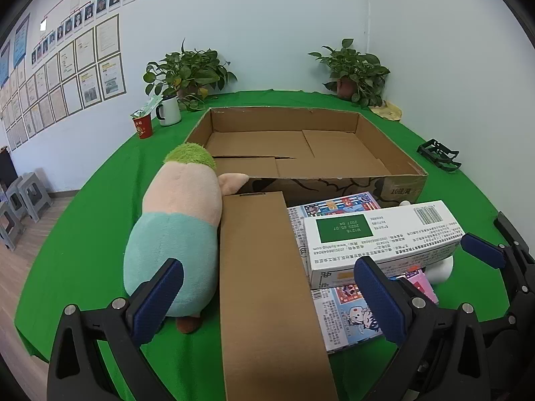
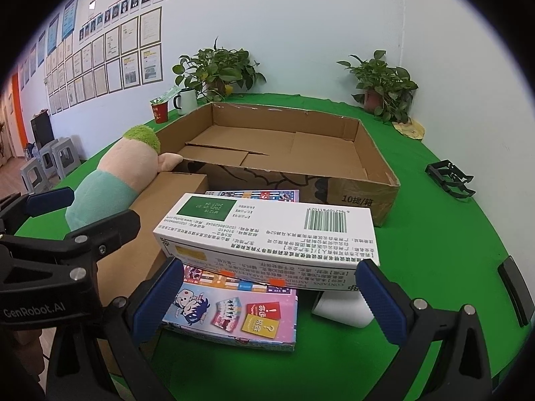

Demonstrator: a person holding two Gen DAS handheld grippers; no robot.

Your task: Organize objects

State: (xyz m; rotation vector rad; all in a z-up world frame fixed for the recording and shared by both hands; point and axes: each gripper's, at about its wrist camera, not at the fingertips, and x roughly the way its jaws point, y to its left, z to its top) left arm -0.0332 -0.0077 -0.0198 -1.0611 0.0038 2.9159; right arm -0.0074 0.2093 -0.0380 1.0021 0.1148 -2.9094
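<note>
Left tongs (image 1: 267, 295) spread wide, low over the green cloth (image 1: 87, 234), straddling a long brown carton (image 1: 264, 284). Right tongs (image 2: 269, 295) likewise spread, gripping nothing, fingers either side of a white box (image 2: 267, 234) just ahead. White box resting on a pink game box (image 2: 234, 317); plush toy (image 1: 177, 234) left of the brown carton; open cardboard tray (image 2: 367, 160) beyond. Small white object (image 2: 344, 307) under the white box mostly hidden, hard to identify.
</note>
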